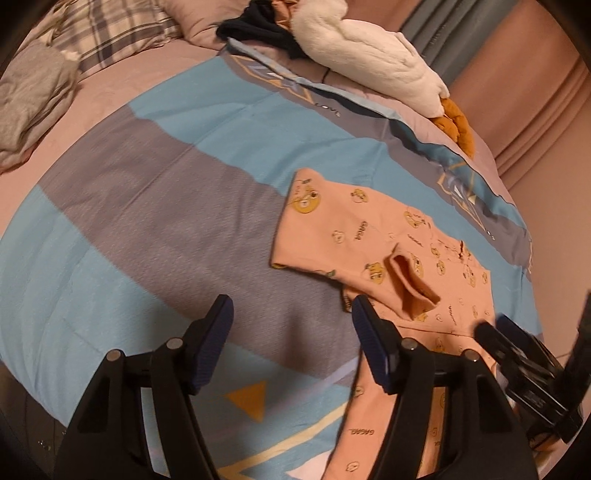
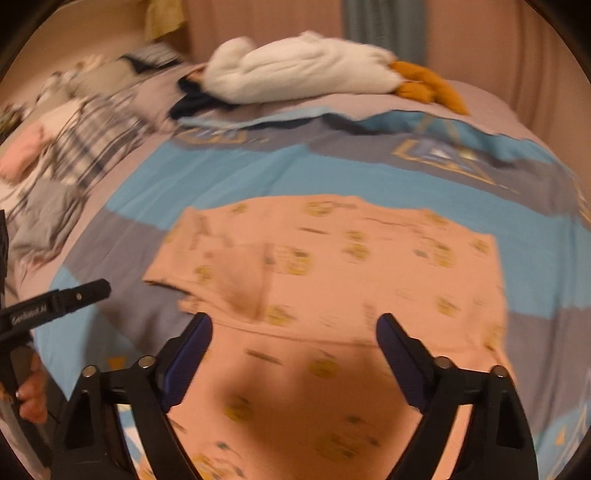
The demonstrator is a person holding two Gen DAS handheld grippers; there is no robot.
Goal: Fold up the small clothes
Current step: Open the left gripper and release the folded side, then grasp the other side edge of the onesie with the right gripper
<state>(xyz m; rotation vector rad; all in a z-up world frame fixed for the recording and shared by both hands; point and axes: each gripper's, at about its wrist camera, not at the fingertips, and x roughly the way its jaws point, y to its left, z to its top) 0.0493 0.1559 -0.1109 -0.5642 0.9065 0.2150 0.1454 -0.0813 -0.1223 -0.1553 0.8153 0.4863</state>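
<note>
A peach garment [image 1: 369,236] printed with yellow cartoon figures lies flat on the blue and grey bedspread [image 1: 166,192]. One sleeve [image 1: 410,280] is folded over its body. My left gripper [image 1: 291,306] is open and holds nothing. It hovers over the bedspread at the garment's left edge, with its right finger above the cloth. In the right wrist view, which is blurred, my right gripper [image 2: 295,321] stands open above the middle of the garment [image 2: 332,266], with nothing between its pads. The left gripper's dark finger [image 2: 74,295] shows at that view's left edge.
A white plush toy [image 1: 369,55] with orange feet and a dark garment [image 1: 258,29] lie at the far side of the bed. A grey folded cloth [image 1: 33,96] and a plaid pillow [image 1: 118,29] sit at the far left. A person's hand [image 2: 33,395] grips the left tool.
</note>
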